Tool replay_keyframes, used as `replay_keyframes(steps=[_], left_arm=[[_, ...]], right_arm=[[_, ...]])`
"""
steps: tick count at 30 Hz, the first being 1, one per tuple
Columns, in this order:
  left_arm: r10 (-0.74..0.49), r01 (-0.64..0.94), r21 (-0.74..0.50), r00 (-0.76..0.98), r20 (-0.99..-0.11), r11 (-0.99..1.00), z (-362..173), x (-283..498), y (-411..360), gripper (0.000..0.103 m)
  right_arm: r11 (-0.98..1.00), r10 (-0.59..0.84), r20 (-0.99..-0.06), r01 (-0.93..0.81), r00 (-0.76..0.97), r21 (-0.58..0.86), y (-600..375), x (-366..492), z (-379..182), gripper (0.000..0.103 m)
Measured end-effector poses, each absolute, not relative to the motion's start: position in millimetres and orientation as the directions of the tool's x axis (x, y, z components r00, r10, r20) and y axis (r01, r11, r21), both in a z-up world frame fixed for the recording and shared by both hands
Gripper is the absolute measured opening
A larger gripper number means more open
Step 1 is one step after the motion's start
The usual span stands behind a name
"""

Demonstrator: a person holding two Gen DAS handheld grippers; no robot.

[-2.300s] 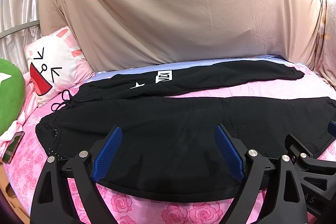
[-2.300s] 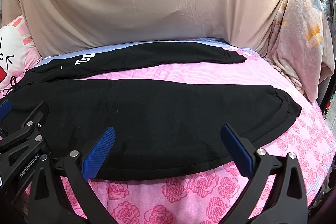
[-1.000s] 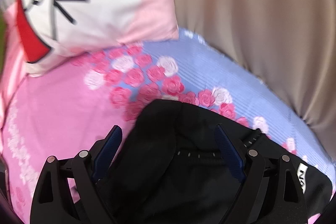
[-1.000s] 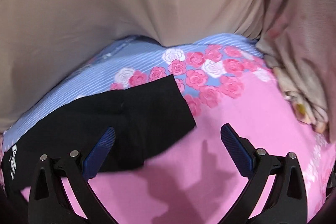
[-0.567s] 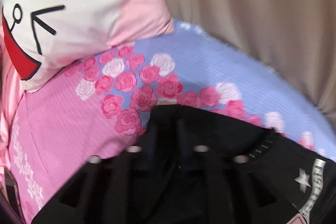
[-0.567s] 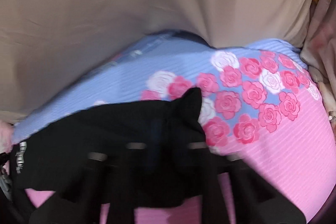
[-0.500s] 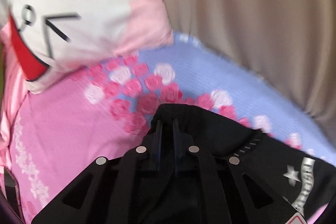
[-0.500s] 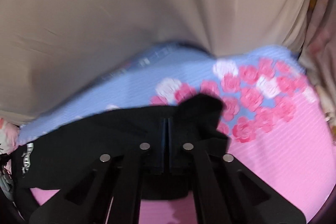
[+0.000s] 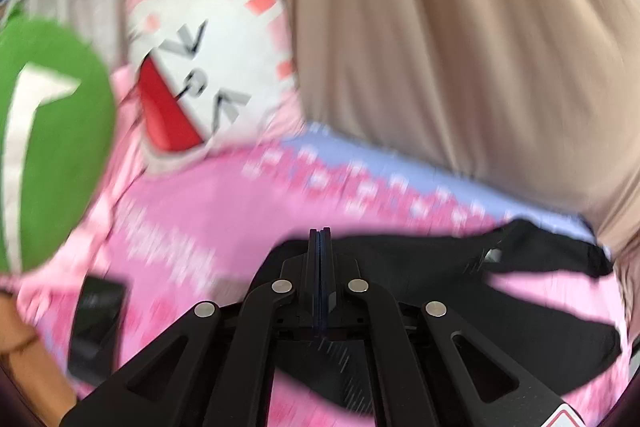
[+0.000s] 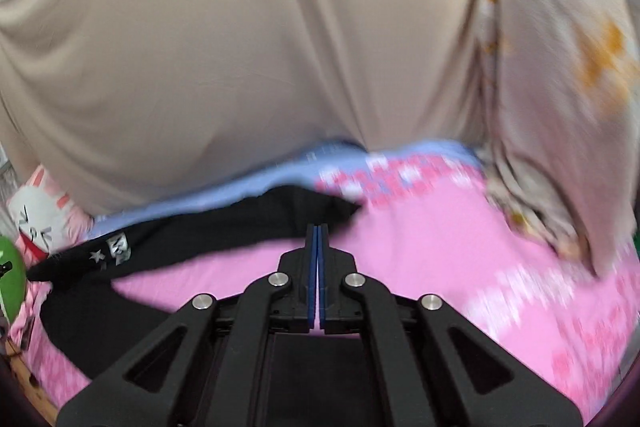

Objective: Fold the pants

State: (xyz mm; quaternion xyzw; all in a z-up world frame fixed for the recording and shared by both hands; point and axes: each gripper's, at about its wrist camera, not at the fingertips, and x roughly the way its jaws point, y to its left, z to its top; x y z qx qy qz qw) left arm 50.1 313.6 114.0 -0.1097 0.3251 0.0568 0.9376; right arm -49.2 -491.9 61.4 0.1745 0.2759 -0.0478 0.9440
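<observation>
Black pants [image 9: 460,267] lie on the pink rose bedsheet [image 9: 224,211]. My left gripper [image 9: 320,233] is shut, pinching the waist corner of the far half, and black cloth bunches around its tips. In the right wrist view the far leg [image 10: 200,231], with white star and logo prints, runs from left to centre. My right gripper [image 10: 317,229] is shut on that leg near its hem end. More black cloth shows below both grippers. Both views are blurred by motion.
A cartoon rabbit pillow [image 9: 208,67] and a green cushion [image 9: 48,131] sit at the left. A beige draped cloth [image 10: 240,47] backs the bed. A pale flowered cloth [image 10: 560,87] hangs at the right. A dark flat object [image 9: 96,323] lies near the left edge.
Both grippers went from open to shut on the far leg's two ends. They then drew back and upward, dragging that leg away from the beige cloth.
</observation>
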Motion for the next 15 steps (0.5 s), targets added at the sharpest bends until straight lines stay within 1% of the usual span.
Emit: replay_keyframes(steps=[2,4,5,6,7,8,9,10,11,12,15], left_arm=[[0.000,-0.172,-0.200,0.758,-0.653,0.964,96.7,37.2,318.1,0.000],[-0.078,-0.162,-0.281,0.728,-0.682,0.946,76.7,42.0,315.0,0.013],[-0.110,-0.162,-0.321,0.721,-0.684,0.933,70.3,46.9,312.5,0.031],[-0.142,-0.160,-0.360,0.717,-0.682,0.919,65.3,49.6,307.2,0.052],[-0.177,-0.168,-0.411,0.714,-0.677,0.896,57.7,56.0,300.3,0.059],[-0.200,-0.178,-0.449,0.713,-0.672,0.876,51.4,59.8,292.5,0.064],[-0.222,-0.188,-0.480,0.707,-0.672,0.857,42.8,64.1,287.4,0.068],[-0.258,-0.211,-0.523,0.684,-0.682,0.826,31.0,72.1,278.1,0.069],[-0.284,-0.220,-0.549,0.670,-0.685,0.806,24.2,76.5,274.5,0.071],[-0.317,-0.235,-0.580,0.651,-0.690,0.780,14.9,83.1,270.8,0.073],[-0.389,-0.333,-0.644,0.580,-0.716,0.689,-15.4,111.4,262.5,0.073]], right_arm=[[0.930,-0.018,-0.579,0.226,0.815,0.289,-489.5,-61.5,44.7,0.004],[0.913,0.021,-0.594,0.227,0.805,0.340,-484.9,-66.4,29.2,0.004],[0.906,0.030,-0.593,0.229,0.805,0.356,-482.3,-66.5,25.3,0.005],[0.900,0.057,-0.587,0.213,0.807,0.381,-477.8,-65.7,21.2,0.006],[0.896,0.078,-0.582,0.198,0.809,0.397,-469.5,-66.3,18.9,0.007],[0.895,0.093,-0.581,0.188,0.809,0.404,-460.5,-65.9,17.1,0.011],[0.899,0.108,-0.586,0.173,0.803,0.402,-447.3,-64.1,13.6,0.023],[0.904,0.116,-0.586,0.159,0.802,0.397,-436.6,-66.8,13.4,0.032],[0.910,0.120,-0.584,0.146,0.803,0.387,-427.9,-68.6,13.6,0.048],[0.920,0.126,-0.588,0.127,0.799,0.370,-417.6,-67.9,13.2,0.055],[0.930,0.154,-0.594,0.086,0.789,0.356,-396.8,-61.2,12.8,0.056]])
